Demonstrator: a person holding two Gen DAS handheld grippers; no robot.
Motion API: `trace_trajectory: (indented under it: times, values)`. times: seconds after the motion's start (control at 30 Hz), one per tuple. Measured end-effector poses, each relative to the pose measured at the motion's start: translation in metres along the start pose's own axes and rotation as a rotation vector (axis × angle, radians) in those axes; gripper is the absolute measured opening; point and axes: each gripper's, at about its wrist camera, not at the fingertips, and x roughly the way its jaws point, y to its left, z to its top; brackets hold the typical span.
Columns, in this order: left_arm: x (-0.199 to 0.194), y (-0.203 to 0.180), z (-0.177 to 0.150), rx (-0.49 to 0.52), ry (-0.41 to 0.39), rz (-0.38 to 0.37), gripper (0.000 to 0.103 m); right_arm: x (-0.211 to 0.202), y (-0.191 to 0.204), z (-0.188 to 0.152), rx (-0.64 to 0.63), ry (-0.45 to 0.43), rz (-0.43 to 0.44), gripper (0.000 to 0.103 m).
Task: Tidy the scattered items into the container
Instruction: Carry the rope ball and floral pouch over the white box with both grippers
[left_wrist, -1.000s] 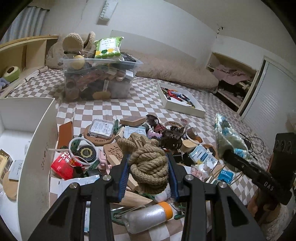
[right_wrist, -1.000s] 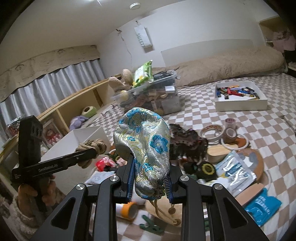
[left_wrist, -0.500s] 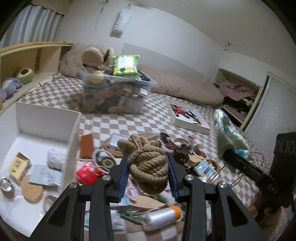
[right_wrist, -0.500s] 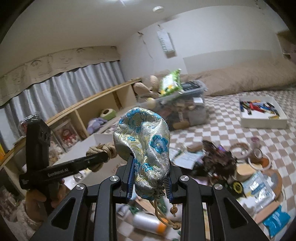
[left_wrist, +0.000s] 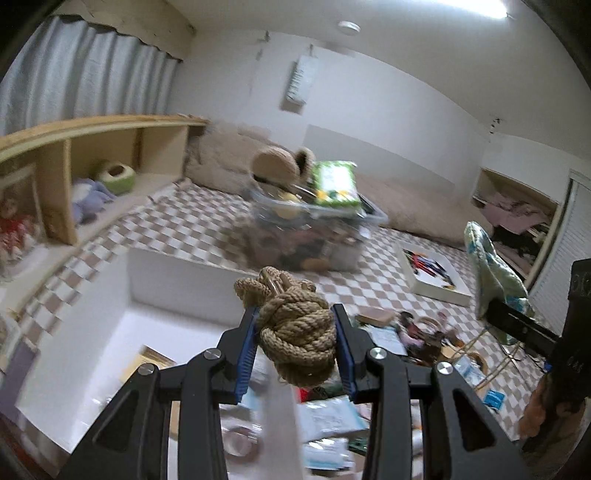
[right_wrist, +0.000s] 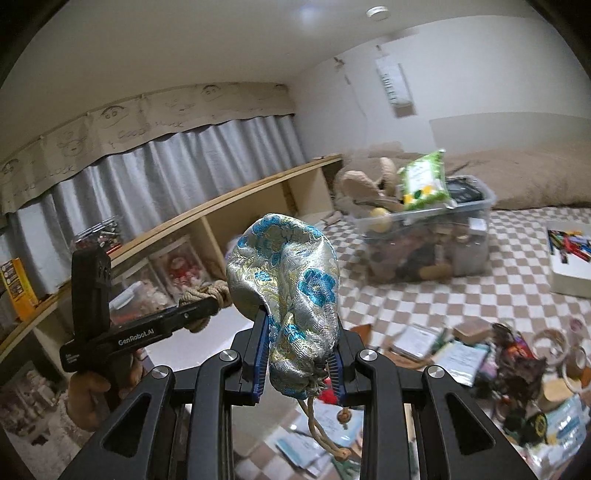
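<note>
From the left wrist I have the left claw (left_wrist: 295, 341) clamped on a knotted rope ball (left_wrist: 297, 341), held up in the air just short of the white box (left_wrist: 177, 286) that I take for the container. My worry here is the box's near wall: if I let go too soon, the ball could strike the rim and roll back among the clutter (left_wrist: 406, 339). The rope is springy and round, so I judge it may bounce off the few flat things already lying in the box. The picture is smeared, so depth is hard for me to judge.

From the right wrist, the right claw (right_wrist: 299, 356) is shut on a silver-and-blue brocade pouch (right_wrist: 286, 291), also aloft. Its drawstring (right_wrist: 325, 435) dangles below the claw and could snag on the loose items beneath. The left claw (right_wrist: 207, 308) sits close to the left of the pouch; crowding both over one box risks a knock.

Everything rests on a brown-and-white checked cover (right_wrist: 480, 295), which looks like a bed or floor mat. There is a clear bin (right_wrist: 428, 236) heaped full, a low wooden shelf (right_wrist: 221, 206) and grey curtains (right_wrist: 166, 177).
</note>
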Motion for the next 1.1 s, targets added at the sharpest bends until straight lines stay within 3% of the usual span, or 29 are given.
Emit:
trace_trajectory:
  times: [0.37, 0.53, 0.73, 1.1]
  values:
    - [0.006, 0.049, 0.022, 0.047, 0.024, 0.083, 0.038, 0.049, 0.032, 0.027, -0.007, 0.067, 0.101, 0.028]
    - [0.030, 0.078, 0.027, 0.062, 0.095, 0.137, 0.038, 0.075, 0.050, 0.037, -0.026, 0.098, 0.145, 0.028]
    - [0.066, 0.103, 0.025, 0.156, 0.204, 0.275, 0.038, 0.103, 0.066, 0.040, -0.048, 0.136, 0.164, 0.028]
    - [0.099, 0.122, 0.007, 0.298, 0.331, 0.346, 0.038, 0.149, 0.067, 0.033, -0.046, 0.235, 0.140, 0.028]
